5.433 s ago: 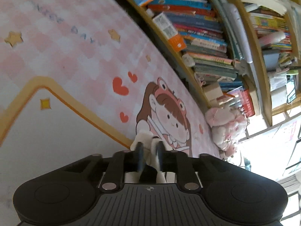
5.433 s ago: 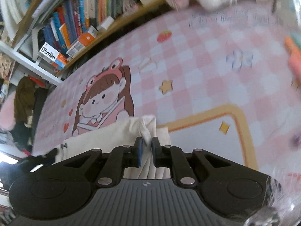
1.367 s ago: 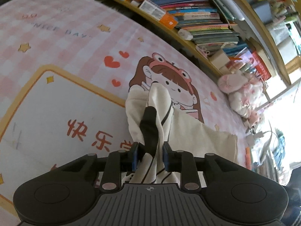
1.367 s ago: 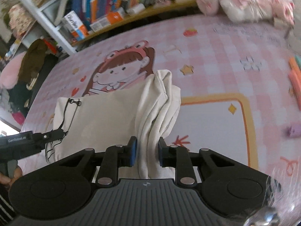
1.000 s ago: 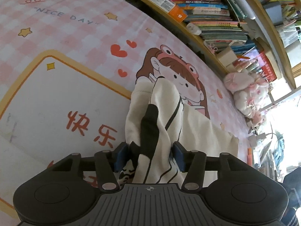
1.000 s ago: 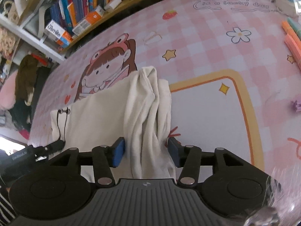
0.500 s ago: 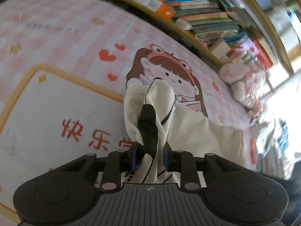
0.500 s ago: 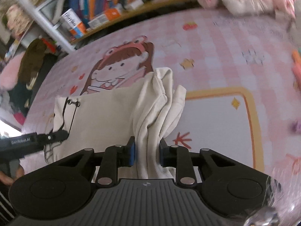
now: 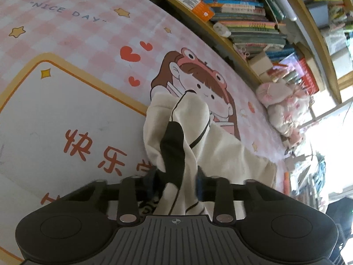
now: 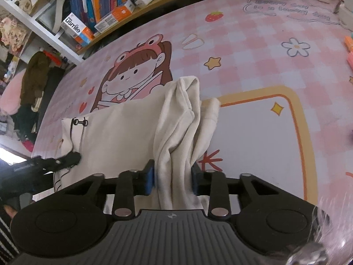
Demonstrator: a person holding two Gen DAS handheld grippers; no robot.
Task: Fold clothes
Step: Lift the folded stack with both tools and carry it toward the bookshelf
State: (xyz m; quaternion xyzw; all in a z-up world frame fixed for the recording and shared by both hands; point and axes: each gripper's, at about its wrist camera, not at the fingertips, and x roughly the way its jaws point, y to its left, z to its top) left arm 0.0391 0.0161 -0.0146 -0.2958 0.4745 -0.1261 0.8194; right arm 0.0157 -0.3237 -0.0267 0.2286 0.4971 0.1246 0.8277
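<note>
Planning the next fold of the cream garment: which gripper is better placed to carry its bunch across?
Probably the right gripper: its bunch of the cream garment rises beside a broad flat panel. The left gripper sits at the drawstring end.

Garment (image 10: pixel 123 130) lies on table mat (image 10: pixel 253 50), over lower part of cartoon girl print (image 10: pixel 136 72). One bunched end runs between jaws of right gripper (image 10: pixel 172 180), other end between jaws of left gripper (image 9: pixel 175 182). Bookshelf (image 9: pixel 238 19) behind table; plush toys (image 9: pixel 284 101) at far edge, right of print in left wrist view.
</note>
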